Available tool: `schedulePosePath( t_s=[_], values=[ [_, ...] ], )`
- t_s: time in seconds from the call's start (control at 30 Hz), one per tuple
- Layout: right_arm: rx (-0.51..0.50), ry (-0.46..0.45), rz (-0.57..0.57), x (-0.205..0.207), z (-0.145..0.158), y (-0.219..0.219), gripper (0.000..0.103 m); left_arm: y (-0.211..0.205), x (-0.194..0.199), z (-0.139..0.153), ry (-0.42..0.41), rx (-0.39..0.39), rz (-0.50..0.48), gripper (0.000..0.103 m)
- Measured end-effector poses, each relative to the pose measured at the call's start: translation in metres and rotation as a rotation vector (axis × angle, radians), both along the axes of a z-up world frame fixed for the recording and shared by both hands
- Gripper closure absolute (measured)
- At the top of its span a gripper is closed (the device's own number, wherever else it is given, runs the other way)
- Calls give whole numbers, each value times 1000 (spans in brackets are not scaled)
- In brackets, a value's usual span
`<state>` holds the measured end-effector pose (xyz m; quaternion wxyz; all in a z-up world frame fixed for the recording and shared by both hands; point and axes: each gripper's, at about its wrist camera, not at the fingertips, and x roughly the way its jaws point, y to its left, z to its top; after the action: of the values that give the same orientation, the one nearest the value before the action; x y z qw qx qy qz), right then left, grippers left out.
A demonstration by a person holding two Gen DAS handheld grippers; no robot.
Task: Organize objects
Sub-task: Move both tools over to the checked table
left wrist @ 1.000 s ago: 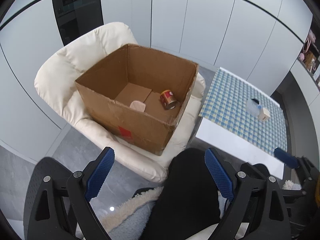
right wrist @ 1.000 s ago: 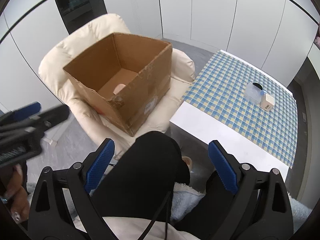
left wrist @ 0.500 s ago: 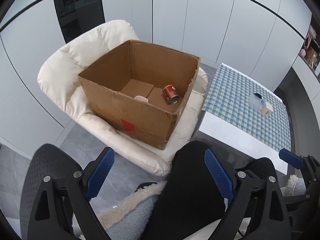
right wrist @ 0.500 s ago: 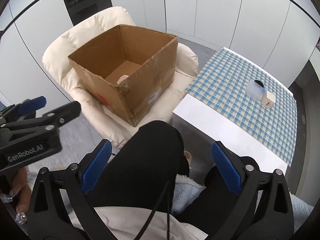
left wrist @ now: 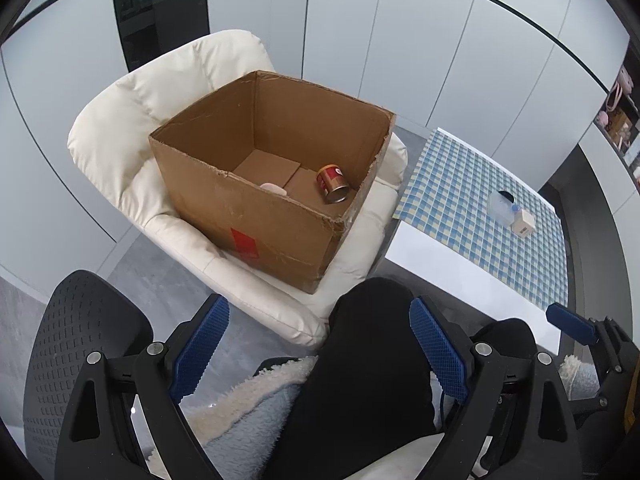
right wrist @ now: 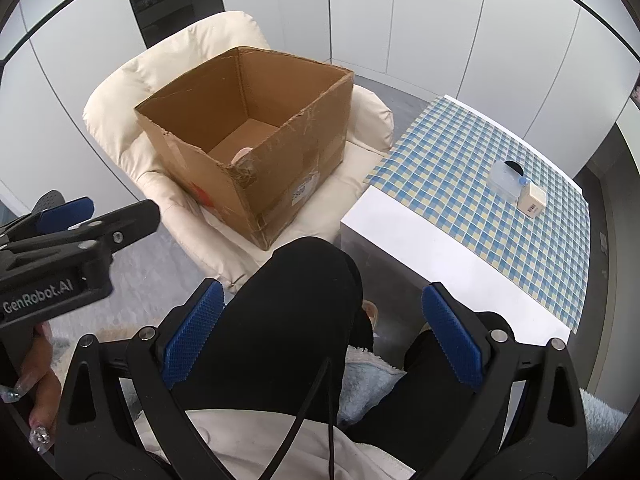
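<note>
An open cardboard box [left wrist: 248, 208] [right wrist: 280, 168] stands on a cream armchair [left wrist: 120, 128] [right wrist: 120, 120]. Inside it lie a red can [left wrist: 332, 183] on its side and a pink object [left wrist: 274, 189] [right wrist: 242, 155], partly hidden by the box wall. On the checked tablecloth [left wrist: 472, 200] [right wrist: 460, 160] rest a clear plastic container [left wrist: 500, 202] [right wrist: 506, 180] and a small beige box [left wrist: 524, 225] [right wrist: 532, 200]. My left gripper [left wrist: 316, 344] and my right gripper [right wrist: 320, 332] both hang open over the person's black-clad knee, holding nothing, well short of the box and the table.
A white low table [right wrist: 420, 248] under the cloth stands right of the armchair. A black mesh chair part [left wrist: 80, 328] is at lower left. The person's legs [right wrist: 288, 320] and a pale fleece [left wrist: 248, 400] fill the foreground. White cabinet doors [left wrist: 400, 40] line the back.
Both views have shifted slightly, with the box sitting a little higher and further right in frame. The right jaws have spread a bit wider. Nothing was picked up.
</note>
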<state>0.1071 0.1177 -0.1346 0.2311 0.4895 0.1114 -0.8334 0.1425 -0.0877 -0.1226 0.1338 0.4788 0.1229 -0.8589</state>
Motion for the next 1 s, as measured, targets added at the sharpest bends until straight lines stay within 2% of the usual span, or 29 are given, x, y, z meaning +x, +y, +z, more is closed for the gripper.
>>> schedulePosePath(
  t_s=[0.6, 1.0],
  values=[
    [2, 3, -16, 1, 2, 4, 2, 15, -9, -1, 1, 0, -62, 11],
    [1, 1, -90, -1, 2, 25, 2, 39, -22, -3, 6, 18, -143, 11]
  ],
)
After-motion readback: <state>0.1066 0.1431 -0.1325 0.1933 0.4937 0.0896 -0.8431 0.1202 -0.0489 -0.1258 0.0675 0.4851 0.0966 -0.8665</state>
